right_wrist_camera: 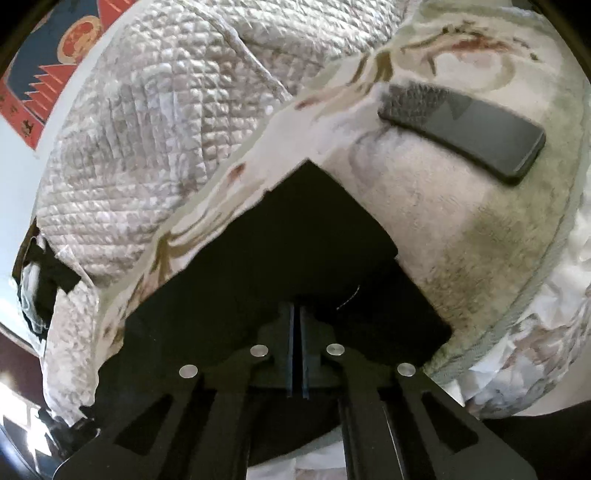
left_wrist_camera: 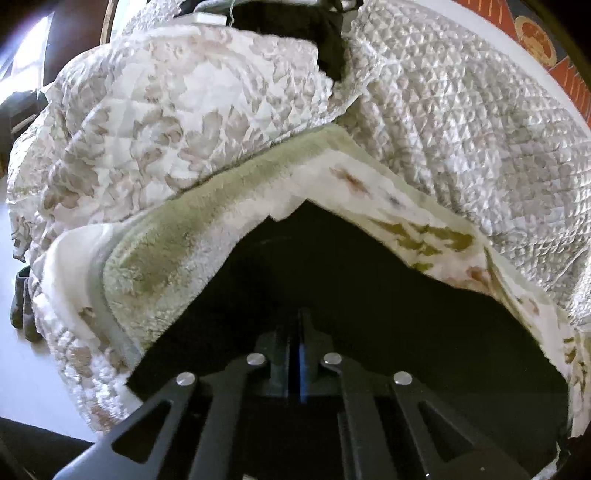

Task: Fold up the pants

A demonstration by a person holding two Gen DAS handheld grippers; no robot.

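Note:
The black pants (left_wrist_camera: 332, 266) lie as a flat dark sheet on the bed, filling the lower middle of the left wrist view. My left gripper (left_wrist_camera: 299, 325) is shut, its dark fingertips pressed together in the near part of the cloth. In the right wrist view the same pants (right_wrist_camera: 295, 229) run to a straight-edged corner far from me. My right gripper (right_wrist_camera: 297, 314) is shut as well, its tips sunk into the black fabric. Black on black hides the exact pinch at both grippers.
A floral fleece blanket (left_wrist_camera: 177, 251) and a white quilted cover (left_wrist_camera: 461, 122) are bunched up behind the pants. A dark phone (right_wrist_camera: 461, 125) rests on the blanket at the right. Another black garment (left_wrist_camera: 295, 29) lies at the back. Dark socks (left_wrist_camera: 22, 306) sit on the floor at the left.

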